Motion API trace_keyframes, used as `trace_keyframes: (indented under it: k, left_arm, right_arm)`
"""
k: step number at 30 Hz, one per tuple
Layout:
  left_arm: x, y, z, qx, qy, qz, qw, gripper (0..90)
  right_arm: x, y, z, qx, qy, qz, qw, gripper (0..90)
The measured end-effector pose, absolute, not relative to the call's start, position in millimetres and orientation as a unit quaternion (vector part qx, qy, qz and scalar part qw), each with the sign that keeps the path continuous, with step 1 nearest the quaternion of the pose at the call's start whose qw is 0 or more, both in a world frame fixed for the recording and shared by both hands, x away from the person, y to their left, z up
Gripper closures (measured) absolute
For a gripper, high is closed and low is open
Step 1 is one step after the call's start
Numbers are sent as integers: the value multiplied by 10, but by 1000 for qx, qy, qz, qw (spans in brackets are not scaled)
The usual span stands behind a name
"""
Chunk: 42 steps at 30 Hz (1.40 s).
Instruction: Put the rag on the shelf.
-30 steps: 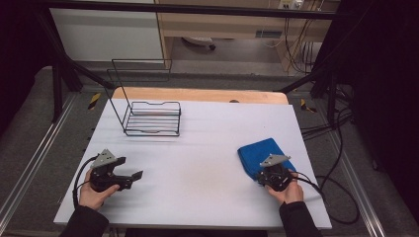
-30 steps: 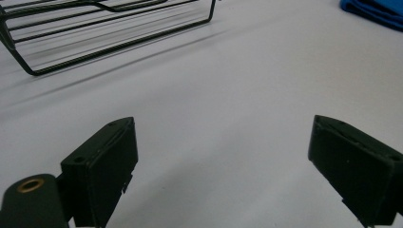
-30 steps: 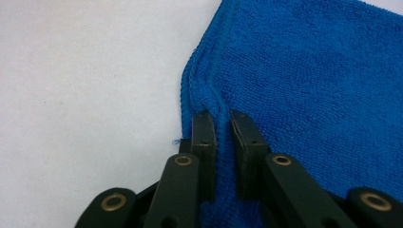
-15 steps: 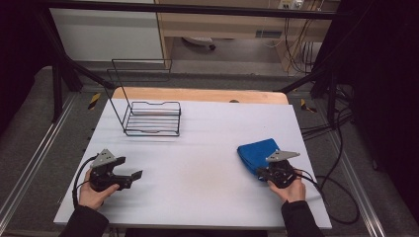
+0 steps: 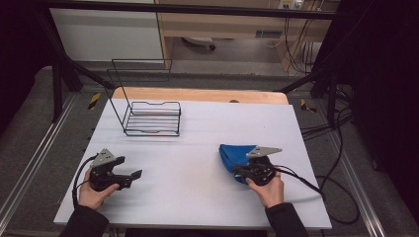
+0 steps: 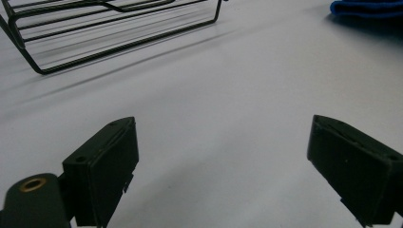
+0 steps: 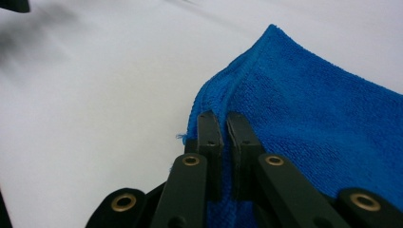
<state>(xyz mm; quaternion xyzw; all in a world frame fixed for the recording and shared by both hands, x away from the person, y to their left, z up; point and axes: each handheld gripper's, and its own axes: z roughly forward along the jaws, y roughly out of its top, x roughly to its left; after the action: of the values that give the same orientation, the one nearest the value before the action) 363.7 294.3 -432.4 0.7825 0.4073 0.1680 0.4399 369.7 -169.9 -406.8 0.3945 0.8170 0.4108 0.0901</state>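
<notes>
Pinching the blue towel (image 7: 304,118) by its edge, the right gripper (image 7: 223,126) has its jaws pressed almost together, with a fold of the cloth caught between them; the right gripper view shows the hem running up just above the jaw tips. Compared with a second ago, this hand has changed its place: in the high view the right gripper (image 5: 242,171) now sits more toward the middle of the tabletop (image 5: 197,168), and the towel (image 5: 232,154) has come along with it, so it lies a little further from the right edge than before. The cloth looks bunched and partly lifted at the held side, though how much of it is off the surface I cannot tell.

The left gripper (image 5: 134,174) has not changed. It rests low near the left front corner, and its jaws are spread wide with nothing between them, as the left gripper view shows plainly. The wire rack (image 5: 150,117) stands at the back left, well apart from both hands, and nothing lies in it.

In my judgement the grip on the towel is now made and the carrying has begun, probably toward the middle or toward the rack. The hold is only on a thin edge, so the cloth could slip out if it is pulled quickly.
</notes>
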Motion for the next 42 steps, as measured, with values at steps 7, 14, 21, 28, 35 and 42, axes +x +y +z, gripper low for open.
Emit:
trace_keyframes:
  k: [7, 14, 21, 28, 35, 42]
  left_arm:
    - [3633, 2939, -4321, 784, 407, 170, 437, 98]
    - [3632, 2941, -4315, 782, 408, 169, 439, 95]
    - [3632, 2942, -4315, 783, 408, 168, 438, 95]
    - [3629, 2938, -4312, 784, 408, 166, 437, 93]
    - [3637, 2927, -4314, 785, 410, 164, 434, 82]
    - [3655, 2878, -4326, 790, 409, 158, 429, 77]
  right_arm:
    - [3712, -1177, -4105, 379, 823, 417, 72, 860]
    - [3713, -690, -4135, 356, 829, 429, 47, 860]
    - [3699, -337, -4316, 335, 843, 421, 23, 846]
    - [3696, -354, -4264, 318, 836, 446, 32, 491]
    - [3717, -889, -4105, 355, 829, 420, 106, 421]
    - [3664, -1329, -4457, 410, 829, 371, 91, 482]
